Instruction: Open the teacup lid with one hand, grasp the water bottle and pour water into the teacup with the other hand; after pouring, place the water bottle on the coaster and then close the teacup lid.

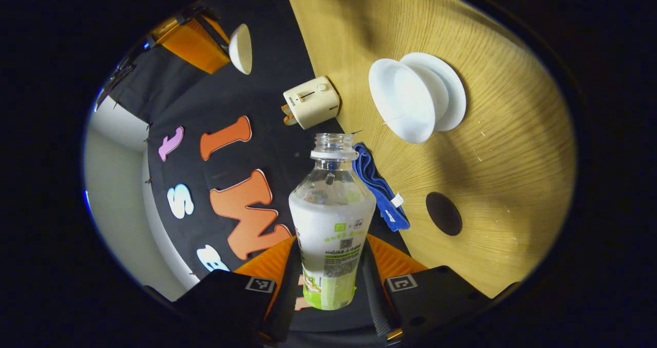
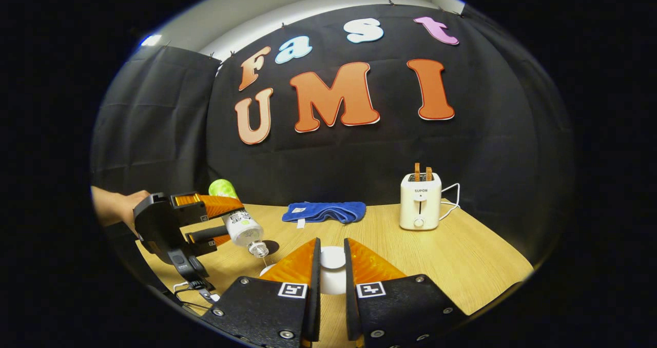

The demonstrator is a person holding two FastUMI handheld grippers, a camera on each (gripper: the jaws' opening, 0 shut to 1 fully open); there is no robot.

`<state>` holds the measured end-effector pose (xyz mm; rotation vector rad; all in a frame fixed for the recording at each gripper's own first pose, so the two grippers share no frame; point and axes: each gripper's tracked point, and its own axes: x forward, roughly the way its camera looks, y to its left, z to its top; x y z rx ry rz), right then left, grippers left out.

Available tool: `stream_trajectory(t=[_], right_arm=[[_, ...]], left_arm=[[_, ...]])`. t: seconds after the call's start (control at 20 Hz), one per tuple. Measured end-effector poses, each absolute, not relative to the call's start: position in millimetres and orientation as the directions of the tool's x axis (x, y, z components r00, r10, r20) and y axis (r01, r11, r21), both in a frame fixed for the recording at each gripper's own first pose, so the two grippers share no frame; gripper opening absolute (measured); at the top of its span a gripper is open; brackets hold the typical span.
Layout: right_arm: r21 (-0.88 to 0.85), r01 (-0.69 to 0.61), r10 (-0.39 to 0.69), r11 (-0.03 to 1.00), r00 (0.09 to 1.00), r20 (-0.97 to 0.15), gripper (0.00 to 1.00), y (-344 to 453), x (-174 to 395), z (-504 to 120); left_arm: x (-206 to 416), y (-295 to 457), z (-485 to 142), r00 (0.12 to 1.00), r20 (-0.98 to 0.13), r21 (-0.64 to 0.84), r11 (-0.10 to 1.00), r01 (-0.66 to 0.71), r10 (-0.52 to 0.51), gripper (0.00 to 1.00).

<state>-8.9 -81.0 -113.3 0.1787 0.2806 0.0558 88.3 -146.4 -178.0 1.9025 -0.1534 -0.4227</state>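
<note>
Bottle [image 1: 331, 219] is the biggest task item. It is clamped between both fingers of the left gripper [image 1: 331, 240], uncapped, body tipped over with the mouth aimed down toward the teacup [image 1: 410, 99]. The tilt makes sense for pouring. From the right gripper view the mouth hangs just above the cup's near rim, and a thin streak below it may be water, but it is too faint to call. Water inside sits high toward the neck. A hand [image 2: 115, 207] holds that gripper at the table's left edge.

Toaster [image 2: 421, 201] stands upright near the back wall, well apart from the work, cord trailing behind. It looks like a bystander.

Cloth [image 2: 323, 212], blue, lies folded by the wall between toaster and bottle. Likely there for spills; untouched.

Teacup, white, sits open on its saucer [image 1: 454, 94] on the table [image 1: 513, 184], so the pour path is free. I cannot tell whether there is water in it.

Coaster [image 1: 444, 213], a dark disc, lies bare near the cup, presumably waiting for the bottle once the pour is done.

Lid [image 2: 332, 266], white, is pinched between the fingers of the right gripper [image 2: 331, 243], held off to one side of the cup, out of the bottle's way, and close enough to go back on.

Count: two grippers, one bottle, one toaster with two slices in it, one cloth, one teacup, one saucer, one coaster, one lid.

Stage, judged: the pour. Bottle to coaster and lid back on are not yet done.
</note>
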Motion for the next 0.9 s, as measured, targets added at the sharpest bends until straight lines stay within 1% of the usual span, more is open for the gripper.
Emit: stream_trajectory(t=[0.05,0.1,0.25,0.3,0.35,0.4,0.45,0.5,0.55,0.6,0.65,0.7,0.75,0.8,0.85,0.9], right_arm=[[0.19,-0.031,0.083,0.981,0.959,-0.27,0.21,-79.9,-8.4,-113.4],[0.196,-0.032,0.085,0.98,0.959,-0.269,0.2,-79.0,-7.8,-113.6],[0.209,-0.026,0.082,0.978,0.961,-0.265,0.21,-77.4,-4.4,-113.5],[0.22,-0.02,0.079,0.975,0.961,-0.264,0.2,-77.5,-3.1,-113.4],[0.226,-0.021,0.083,0.974,0.96,-0.268,0.2,-75.6,-1.7,-115.2],[0.227,-0.019,0.082,0.974,0.959,-0.27,0.2,-74.7,-0.8,-116.7],[0.224,-0.017,0.079,0.974,0.959,-0.272,0.2,-74.9,-0.3,-117.3],[0.224,-0.018,0.081,0.974,0.958,-0.274,0.2,-73.5,0.0,-118.0],[0.228,-0.022,0.085,0.974,0.959,-0.272,0.2,-72.0,1.2,-118.1],[0.233,-0.024,0.089,0.972,0.959,-0.271,0.2,-69.6,1.8,-117.6],[0.238,-0.028,0.093,0.971,0.959,-0.268,0.2,-67.6,2.8,-117.7],[0.239,-0.031,0.097,0.97,0.958,-0.27,0.2,-65.3,3.4,-119.2],[0.238,-0.032,0.099,0.971,0.957,-0.274,0.2,-63.8,4.6,-121.0],[0.236,-0.032,0.099,0.971,0.956,-0.277,0.2,-62.7,5.9,-122.5],[0.238,-0.033,0.101,0.971,0.954,-0.282,0.2,-61.6,8.1,-124.0],[0.242,-0.038,0.112,0.97,0.948,-0.299,0.2,-57.1,9.4,-129.7]], left_arm=[[86.7,-144.3,-180.4,0.927,-0.219,0.941,-0.316,0.118,-0.305,0.6],[85.8,-142.5,-182.3,0.927,-0.22,0.955,-0.261,0.142,-0.303,0.64],[79.0,-141.7,-179.2,0.934,-0.199,0.98,-0.087,0.181,-0.295,0.64],[77.0,-138.8,-181.8,0.938,-0.196,0.979,-0.01,0.202,-0.287,0.6],[74.6,-139.3,-182.3,0.939,-0.188,0.974,0.067,0.216,-0.288,0.6],[75.9,-137.3,-179.4,0.945,-0.168,0.968,0.136,0.213,-0.281,0.64],[77.2,-134.4,-172.0,0.953,-0.138,0.959,0.203,0.197,-0.27,0.64],[80.3,-129.3,-166.0,0.96,-0.114,0.945,0.271,0.185,-0.256,0.6],[84.1,-121.8,-160.7,0.968,-0.086,0.922,0.348,0.168,-0.238,0.6],[90.2,-111.0,-156.1,0.977,-0.063,0.894,0.423,0.146,-0.205,0.67],[97.6,-98.3,-154.7,0.983,-0.059,0.86,0.491,0.138,-0.173,0.6],[104.0,-90.5,-156.6,0.986,-0.062,0.818,0.558,0.14,-0.155,0.63],[108.7,-84.2,-155.0,0.989,-0.067,0.773,0.619,0.137,-0.134,0.59],[118.8,-78.5,-153.1,0.991,-0.066,0.724,0.678,0.128,-0.116,0.6],[125.9,-76.1,-158.4,0.988,-0.105,0.664,0.732,0.154,-0.112,0.63],[132.5,-77.5,-164.1,0.982,-0.135,0.595,0.782,0.186,-0.131,0.63]])
